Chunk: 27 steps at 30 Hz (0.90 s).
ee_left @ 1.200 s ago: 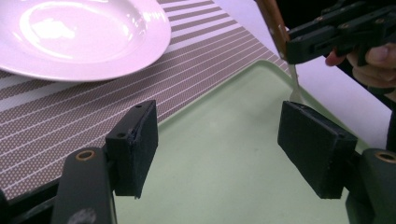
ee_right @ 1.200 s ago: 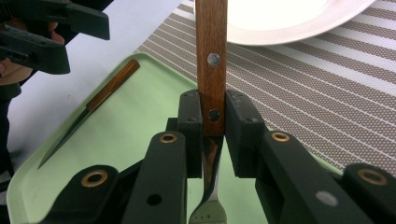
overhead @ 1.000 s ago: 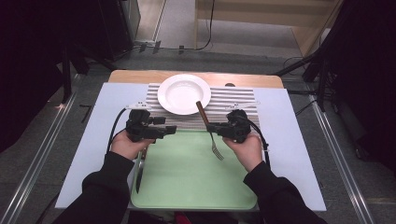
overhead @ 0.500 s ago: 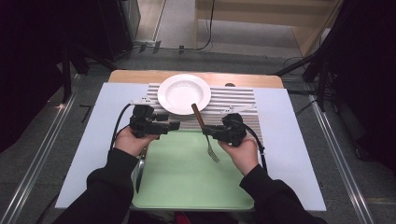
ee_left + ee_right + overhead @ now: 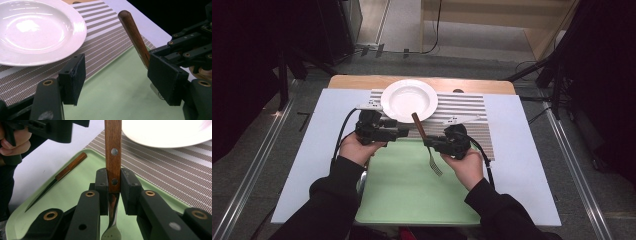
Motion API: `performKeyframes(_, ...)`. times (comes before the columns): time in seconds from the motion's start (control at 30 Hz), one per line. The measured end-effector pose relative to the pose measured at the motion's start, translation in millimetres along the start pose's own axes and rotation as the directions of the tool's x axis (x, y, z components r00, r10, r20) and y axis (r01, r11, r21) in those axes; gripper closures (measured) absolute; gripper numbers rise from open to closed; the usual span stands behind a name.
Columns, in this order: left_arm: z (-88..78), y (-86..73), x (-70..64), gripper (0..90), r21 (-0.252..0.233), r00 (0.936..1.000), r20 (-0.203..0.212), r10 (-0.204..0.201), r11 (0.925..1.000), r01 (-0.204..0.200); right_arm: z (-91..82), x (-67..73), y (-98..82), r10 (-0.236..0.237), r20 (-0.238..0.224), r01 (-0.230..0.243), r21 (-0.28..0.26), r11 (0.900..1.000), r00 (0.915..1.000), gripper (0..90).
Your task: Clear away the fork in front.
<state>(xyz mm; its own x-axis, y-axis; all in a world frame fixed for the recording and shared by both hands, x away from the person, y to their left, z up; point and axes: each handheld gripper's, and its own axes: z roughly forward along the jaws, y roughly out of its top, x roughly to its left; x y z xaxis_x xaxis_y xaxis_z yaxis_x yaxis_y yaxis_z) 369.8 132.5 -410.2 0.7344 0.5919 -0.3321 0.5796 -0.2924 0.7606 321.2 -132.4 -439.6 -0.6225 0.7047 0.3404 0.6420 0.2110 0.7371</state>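
A fork with a brown wooden handle (image 5: 417, 124) and steel tines (image 5: 435, 167) hangs tilted over the green tray (image 5: 412, 200). My right gripper (image 5: 429, 142) is shut on it. In the right gripper view both pads clamp the handle's lower end (image 5: 113, 167) at my right gripper (image 5: 114, 185). My left gripper (image 5: 404, 134) faces it from the left, open. In the left gripper view the fork handle (image 5: 132, 35) rises just behind the right pad (image 5: 166, 78) of my left gripper (image 5: 120, 75); no pad presses on it.
A white plate (image 5: 408, 100) sits on a striped placemat (image 5: 462, 107) behind the tray. A wooden-handled knife (image 5: 62, 176) lies on the tray's left part. The table's light surface (image 5: 522, 150) spreads to both sides.
The right hand has carried the fork left, toward the left gripper, and its handle now stands nearer the plate's rim. The left hand has barely shifted.
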Motion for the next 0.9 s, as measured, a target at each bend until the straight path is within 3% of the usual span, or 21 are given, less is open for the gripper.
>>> performKeyframes(0.33, 5.6, 1.5, -0.5, 32.6, 0.021, 0.9994, -0.023, -0.024, 0.9995, 0.024, 9.1, 6.7, -0.7, 0.011, -0.001, -0.011, -0.018, 1.0, 0.9999, 75.6)
performKeyframes(0.63, 9.7, 7.8, -4.1, 32.8, 0.012, 0.9985, -0.008, -0.055, 0.9984, 0.055, 14.8, 12.4, -2.0, -0.003, -0.001, 0.003, -0.016, 1.0, 1.0, 75.6)
performKeyframes(0.77, 12.3, 10.9, -7.0, 35.9, 0.016, 0.9985, -0.014, -0.052, 0.9985, 0.053, 16.1, 14.1, -1.9, -0.007, 0.0, 0.007, -0.021, 1.0, 1.0, 75.6)
performKeyframes(0.9, 14.8, 12.6, -7.9, 40.3, 0.027, 0.997, -0.021, -0.075, 0.9968, 0.075, 16.4, 15.9, -1.7, -0.014, 0.002, 0.014, -0.026, 1.0, 0.9999, 75.6)
